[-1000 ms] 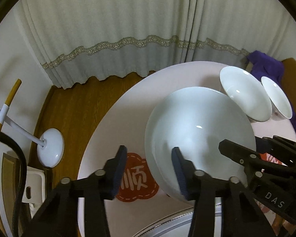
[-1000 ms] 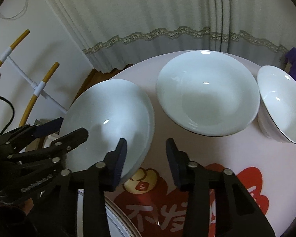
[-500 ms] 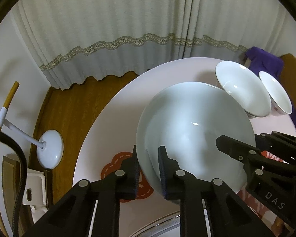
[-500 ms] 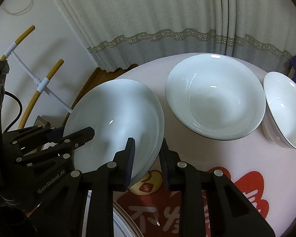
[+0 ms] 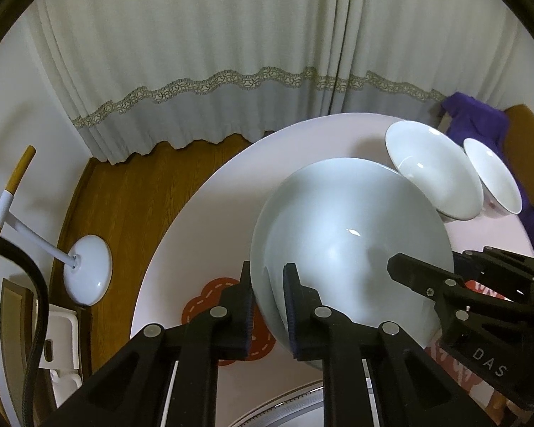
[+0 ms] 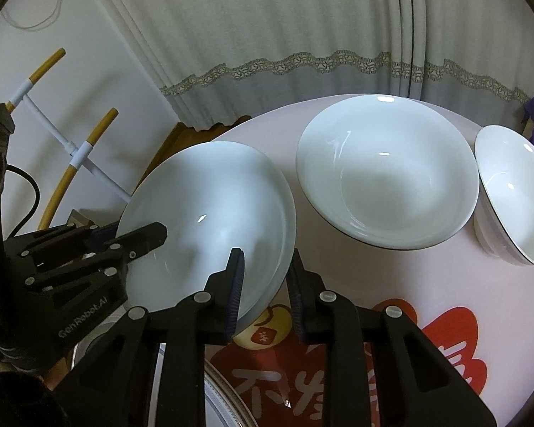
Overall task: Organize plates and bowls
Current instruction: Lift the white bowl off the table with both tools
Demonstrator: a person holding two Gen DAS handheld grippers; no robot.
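Both claws are clenched on one pale plate (image 5: 352, 245), held tilted above the bench (image 5: 203, 235): left claw (image 5: 268, 306) on its near-left rim, right claw (image 6: 265, 284) on the opposite rim. Risk: glazed rim is slippery, so w/ uneven pull it may slide out and hit the big bowl (image 6: 388, 174) nearby.

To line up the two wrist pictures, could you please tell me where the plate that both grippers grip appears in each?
Left wrist view: the gripped plate fills the lower centre-right.
Right wrist view: the gripped plate sits lower left of centre.
Shared landmark: the wide bowl beyond it.
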